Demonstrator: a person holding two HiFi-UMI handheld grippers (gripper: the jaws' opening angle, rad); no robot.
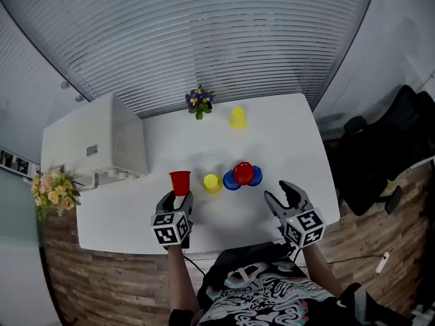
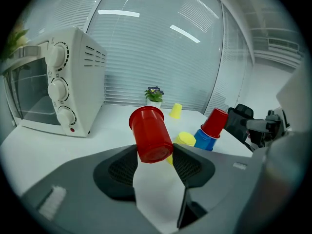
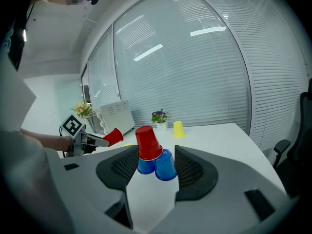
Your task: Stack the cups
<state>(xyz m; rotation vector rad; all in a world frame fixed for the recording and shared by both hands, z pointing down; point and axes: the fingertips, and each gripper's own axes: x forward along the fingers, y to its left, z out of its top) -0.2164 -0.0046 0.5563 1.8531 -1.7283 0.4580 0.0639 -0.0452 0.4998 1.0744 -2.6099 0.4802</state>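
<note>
Left gripper view puts it plainly: the left gripper (image 2: 154,155) has its jaws partly closed on a red plastic cup (image 2: 148,130), pinching it near the closed bottom, so the cup hangs tilted above the white desk (image 2: 114,123) with its mouth pointing away. Over at the right gripper (image 3: 156,155), the jaws stand apart with nothing in them. Ahead of them on the desk sit two upturned blue plastic cups (image 3: 165,168) side by side, with a second red cup (image 3: 147,141) upside down on top. An upturned yellow plastic cup (image 1: 212,183) stands just beside that pile, and another yellow cup (image 1: 237,117) is well apart, near the small potted plant with purple flowers (image 1: 198,102). To my eye these cups are light, thin-walled and smooth, likely to dent or squirt out under a hard squeeze. The stiffer bottom end, or the rolled rim, looks the safest hold, with only gentle pressure.
</note>
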